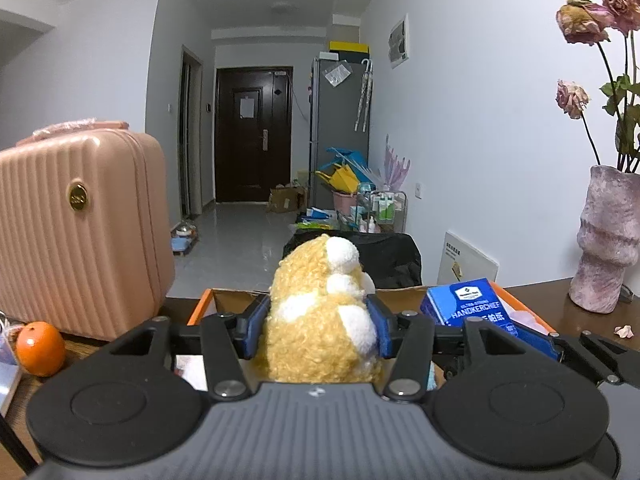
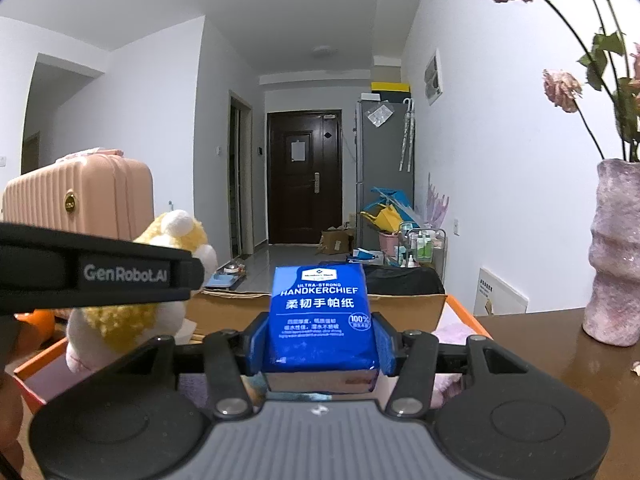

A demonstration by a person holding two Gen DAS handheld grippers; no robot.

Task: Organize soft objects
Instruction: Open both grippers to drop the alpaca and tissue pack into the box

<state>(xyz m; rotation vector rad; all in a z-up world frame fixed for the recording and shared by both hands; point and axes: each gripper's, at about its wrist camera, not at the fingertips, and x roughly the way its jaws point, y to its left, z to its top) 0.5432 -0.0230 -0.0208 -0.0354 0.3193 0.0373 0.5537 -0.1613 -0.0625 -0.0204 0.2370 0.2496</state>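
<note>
The yellow plush toy (image 1: 320, 312) is squeezed in the left tongs (image 1: 318, 330) and the blue tissue pack (image 2: 322, 320) in the right tongs (image 2: 322, 346) — both held over the orange box (image 1: 532, 312). If squeezed loosely, either could be dropped outside it — onto the bench (image 2: 560, 344).

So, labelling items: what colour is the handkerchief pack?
Blue with white lettering, clearest in the right wrist view: handkerchief pack.

A pink ribbed suitcase (image 1: 80, 236) stands upright at the counter's (image 1: 540, 300) left end, an orange (image 1: 41, 348) just in front of it. At the right end a mottled pink vase (image 1: 608, 240) holds wilted roses (image 1: 584, 20); a fallen petal (image 1: 623, 331) lies nearby. Beyond, a dark door (image 1: 253, 136) closes the hallway beside a grey fridge (image 1: 340, 128).
</note>
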